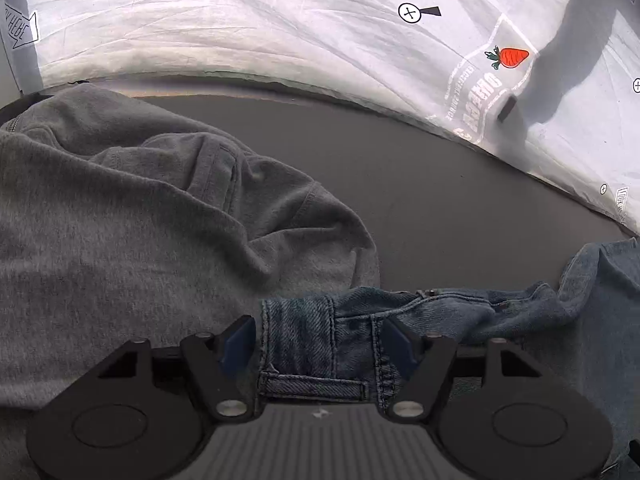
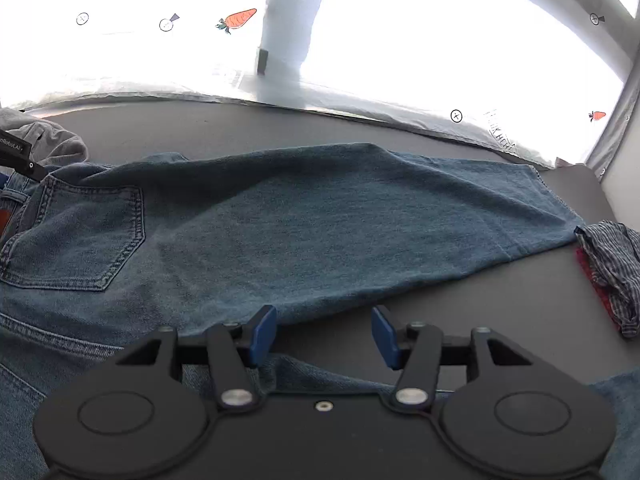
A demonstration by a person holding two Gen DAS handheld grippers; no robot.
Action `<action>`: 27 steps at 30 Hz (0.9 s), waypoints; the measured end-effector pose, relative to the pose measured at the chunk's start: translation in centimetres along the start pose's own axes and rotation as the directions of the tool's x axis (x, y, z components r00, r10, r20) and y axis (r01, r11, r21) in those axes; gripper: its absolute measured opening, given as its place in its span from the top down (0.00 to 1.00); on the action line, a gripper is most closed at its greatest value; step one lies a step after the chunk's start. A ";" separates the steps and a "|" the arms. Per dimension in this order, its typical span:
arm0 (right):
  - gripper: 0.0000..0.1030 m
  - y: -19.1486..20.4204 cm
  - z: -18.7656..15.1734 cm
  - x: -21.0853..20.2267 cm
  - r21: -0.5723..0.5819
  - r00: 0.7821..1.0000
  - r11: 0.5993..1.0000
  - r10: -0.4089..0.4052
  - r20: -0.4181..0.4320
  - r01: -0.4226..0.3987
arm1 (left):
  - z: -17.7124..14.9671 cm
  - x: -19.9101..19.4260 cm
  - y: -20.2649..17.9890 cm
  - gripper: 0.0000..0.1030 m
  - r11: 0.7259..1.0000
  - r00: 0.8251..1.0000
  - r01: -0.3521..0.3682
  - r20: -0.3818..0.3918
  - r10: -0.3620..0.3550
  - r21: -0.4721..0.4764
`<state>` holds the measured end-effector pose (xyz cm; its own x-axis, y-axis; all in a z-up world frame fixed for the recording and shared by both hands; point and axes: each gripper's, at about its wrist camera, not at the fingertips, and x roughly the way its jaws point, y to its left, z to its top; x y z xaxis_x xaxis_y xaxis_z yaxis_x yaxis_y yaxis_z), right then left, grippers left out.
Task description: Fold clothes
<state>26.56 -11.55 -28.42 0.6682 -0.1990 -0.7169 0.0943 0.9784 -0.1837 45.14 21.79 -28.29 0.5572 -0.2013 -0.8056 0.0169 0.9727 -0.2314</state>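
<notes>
Blue jeans (image 2: 304, 224) lie spread across the dark grey table (image 2: 532, 304), back pocket (image 2: 76, 236) up at the left and one leg reaching right. My right gripper (image 2: 324, 334) hangs open over the near edge of that leg, with nothing between its blue pads (image 2: 262, 334). In the left wrist view the jeans' waistband (image 1: 304, 332) with a belt loop lies between the fingers of my left gripper (image 1: 318, 340). Its pads (image 1: 240, 340) stand apart and do not press the denim. Part of the left gripper's black body shows at the right wrist view's left edge.
A crumpled grey sweatshirt (image 1: 120, 208) lies left of the jeans, touching the waistband; it also shows as a grey heap (image 2: 52, 136). A checked cloth (image 2: 612, 272) over something red sits at the table's right end. A white sheet (image 1: 280, 20) with carrot prints hangs behind the table.
</notes>
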 end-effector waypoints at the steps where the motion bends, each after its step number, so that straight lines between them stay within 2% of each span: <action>1: 0.48 0.4 0.1 -0.2 -0.011 1.000 1.000 -0.005 -0.003 0.005 | 0.0 -0.3 0.1 0.60 1.000 1.000 0.007 0.010 -0.007 -0.016; 2: 0.48 0.7 0.1 -0.3 -0.020 1.000 1.000 -0.015 -0.006 0.015 | -0.1 -0.6 0.2 0.78 0.999 1.000 0.014 0.021 -0.013 -0.036; 3: 0.48 0.8 0.0 -0.3 -0.025 1.000 0.999 -0.025 -0.010 0.025 | -0.1 -1.0 0.3 0.80 0.997 0.999 0.019 0.031 -0.017 -0.079; 5: 0.48 0.4 0.0 -0.2 -0.005 0.999 0.999 -0.044 -0.026 0.044 | 0.0 -1.8 0.6 0.81 0.987 0.998 0.027 0.051 -0.019 -0.160; 10: 0.48 -1.9 0.2 0.3 0.100 0.995 0.991 -0.078 -0.067 0.084 | 1.9 -3.5 2.3 0.81 0.961 0.991 -0.017 0.121 0.052 -0.275; 13: 0.48 -2.5 -0.1 0.3 0.096 0.992 0.989 -0.102 -0.070 0.109 | 1.7 -1.1 2.9 0.80 0.956 0.992 -0.083 0.070 0.107 -0.281; 15: 0.47 -2.8 -0.3 0.4 0.087 0.990 0.988 -0.117 -0.080 0.124 | 1.2 0.1 2.8 0.73 0.955 0.988 -0.135 0.041 0.151 -0.264; 17: 0.47 -3.3 -0.7 0.0 0.086 0.988 0.986 -0.133 -0.081 0.140 | 1.3 -0.5 2.0 0.69 0.961 0.984 -0.150 0.062 0.168 -0.232; 18: 0.46 -3.7 -0.9 -0.3 0.092 0.988 0.985 -0.137 -0.077 0.144 | 1.3 -1.2 1.7 0.61 0.962 0.979 -0.173 0.072 0.191 -0.211; 21: 0.41 -5.1 -1.6 -1.4 0.117 0.987 0.981 -0.148 -0.068 0.155 | 1.2 -3.3 0.7 0.46 0.958 0.961 -0.239 0.105 0.257 -0.158; 23: 0.40 -6.5 -2.4 -2.1 0.146 0.986 0.976 -0.151 -0.073 0.161 | 0.5 -5.0 0.6 0.39 0.959 0.961 -0.231 0.118 0.252 -0.164; 25: 0.37 -8.3 -3.3 -2.8 0.188 0.984 0.967 -0.158 -0.086 0.172 | -0.7 -6.8 0.3 0.34 0.967 0.971 -0.184 0.117 0.207 -0.177; 27: 0.36 -10.5 -4.1 -3.6 0.248 0.982 0.951 -0.163 -0.098 0.183 | -2.3 -8.2 -0.8 0.29 0.970 0.975 -0.182 0.102 0.200 -0.160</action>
<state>20.15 -21.31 -26.72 0.5684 -0.3607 -0.7395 0.3950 0.9081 -0.1393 38.65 22.41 -22.78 0.6313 0.0098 -0.7755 -0.2176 0.9620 -0.1649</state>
